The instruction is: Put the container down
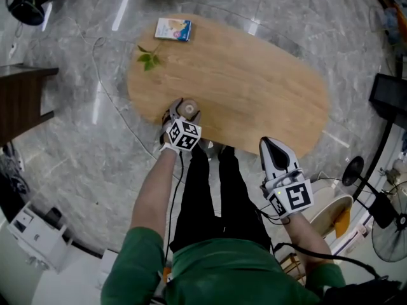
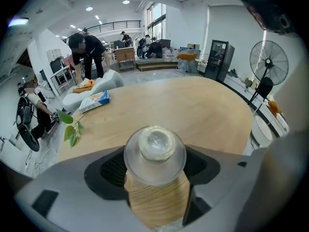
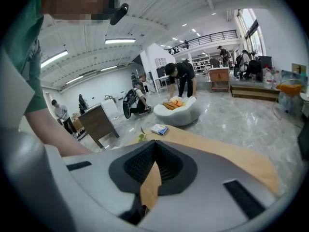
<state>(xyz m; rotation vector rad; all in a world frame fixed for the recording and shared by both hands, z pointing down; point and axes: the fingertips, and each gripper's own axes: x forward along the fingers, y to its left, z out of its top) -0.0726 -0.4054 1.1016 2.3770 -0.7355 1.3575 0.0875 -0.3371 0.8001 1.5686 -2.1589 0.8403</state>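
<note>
Grey marble floor fills my frame's left. At the lower-left edge of the oval wooden table, my left gripper clamps the clear container. Lower right, my right gripper is pinched closed on nothing.

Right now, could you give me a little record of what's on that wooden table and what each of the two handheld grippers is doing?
Table: oval, wooden top
Left gripper: shut on the container, at the table's near edge
Container: clear, with a round lid, upright between the jaws; whether it rests on the table cannot be told
Right gripper: jaws together, nothing between them, by the table's near edge
Box: small, blue and white, flat at the far edge
Leafy sprig: green, lying near the box
</note>
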